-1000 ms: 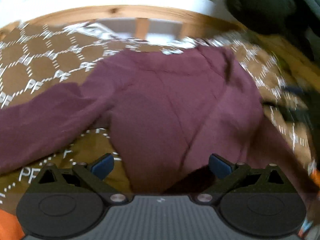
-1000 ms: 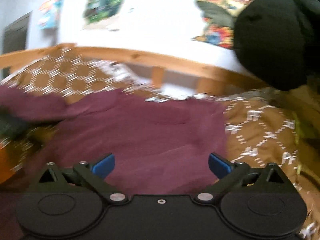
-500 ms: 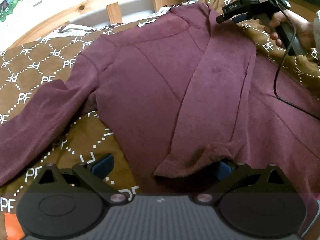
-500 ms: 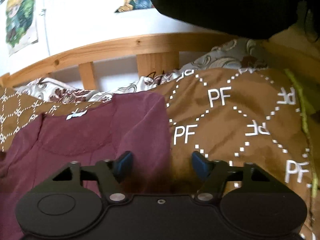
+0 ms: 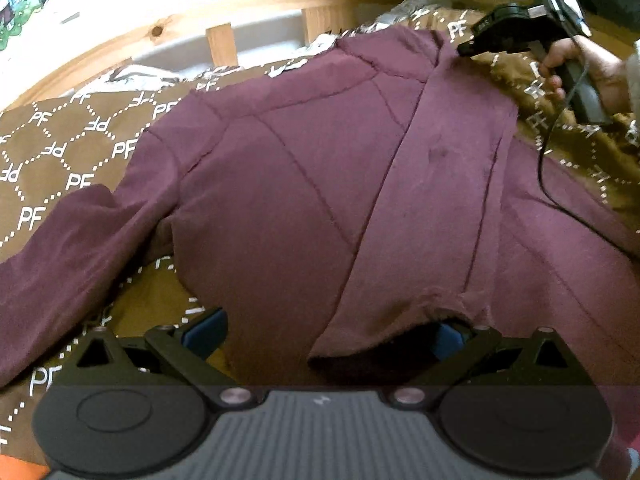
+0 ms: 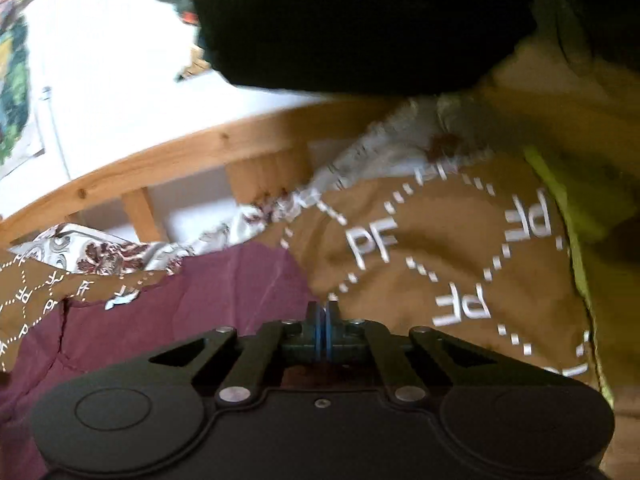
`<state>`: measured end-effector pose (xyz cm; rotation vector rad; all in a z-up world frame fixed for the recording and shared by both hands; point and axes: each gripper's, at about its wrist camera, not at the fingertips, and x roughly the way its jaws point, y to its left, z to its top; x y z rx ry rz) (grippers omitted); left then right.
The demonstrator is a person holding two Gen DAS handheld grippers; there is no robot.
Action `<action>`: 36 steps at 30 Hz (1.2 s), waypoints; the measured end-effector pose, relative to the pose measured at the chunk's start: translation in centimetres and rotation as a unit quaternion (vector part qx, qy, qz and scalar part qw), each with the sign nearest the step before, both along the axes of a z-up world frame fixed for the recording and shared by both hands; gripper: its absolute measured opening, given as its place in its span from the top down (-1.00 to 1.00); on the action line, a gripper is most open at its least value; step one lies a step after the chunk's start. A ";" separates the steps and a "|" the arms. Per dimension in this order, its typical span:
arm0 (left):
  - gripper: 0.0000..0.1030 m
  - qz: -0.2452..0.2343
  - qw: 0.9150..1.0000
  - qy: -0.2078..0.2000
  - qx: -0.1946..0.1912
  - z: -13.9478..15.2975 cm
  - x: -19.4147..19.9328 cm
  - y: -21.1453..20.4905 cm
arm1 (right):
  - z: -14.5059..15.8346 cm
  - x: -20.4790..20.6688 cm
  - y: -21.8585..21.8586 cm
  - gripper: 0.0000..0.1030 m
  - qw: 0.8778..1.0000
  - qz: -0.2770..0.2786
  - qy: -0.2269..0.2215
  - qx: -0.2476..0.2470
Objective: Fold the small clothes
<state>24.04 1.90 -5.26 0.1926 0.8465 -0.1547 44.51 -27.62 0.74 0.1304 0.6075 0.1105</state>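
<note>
A maroon long-sleeved top (image 5: 288, 184) lies spread on a brown blanket; one sleeve is folded across its body, the other stretches out to the left. My left gripper (image 5: 320, 336) is open at the top's near hem, and the folded sleeve's cuff covers its right finger. My right gripper (image 6: 322, 314) is shut at the top's far right shoulder (image 6: 224, 292); whether cloth sits between the pads is hidden. It also shows in the left wrist view (image 5: 464, 46), held by a hand at that shoulder corner.
The brown blanket with white PF print (image 5: 60, 148) covers the bed. A wooden bed rail (image 6: 160, 168) and a white wall run behind. A floral sheet (image 6: 100, 252) lies at the far edge. A black cable (image 5: 544, 168) trails over the top's right side.
My right gripper has shut at the top's far right shoulder corner. My left gripper has hardly moved and stays open at the near hem.
</note>
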 end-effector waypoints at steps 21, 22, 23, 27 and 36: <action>-0.99 0.058 0.997 0.032 -0.029 -1.5 -2.8 2.5 | -3.6 -9.0 2.1 -0.31 0.974 0.074 0.030 -0.213; -0.99 0.059 0.997 0.032 -0.029 -1.5 -3.1 2.6 | -3.7 -9.1 1.8 -0.34 0.975 0.069 0.024 -0.211; -0.99 0.058 0.997 0.031 -0.028 -1.4 -3.4 2.6 | -3.8 -9.4 1.6 -0.38 0.976 0.060 0.020 -0.207; -0.99 0.061 0.998 0.007 -0.032 -0.6 -5.0 3.0 | -3.4 -10.5 1.6 -0.52 0.981 0.033 0.007 -0.193; -0.99 0.196 0.973 -0.085 -0.086 2.9 -7.8 7.2 | -1.0 -18.0 3.1 -0.99 0.990 0.029 -0.065 -0.125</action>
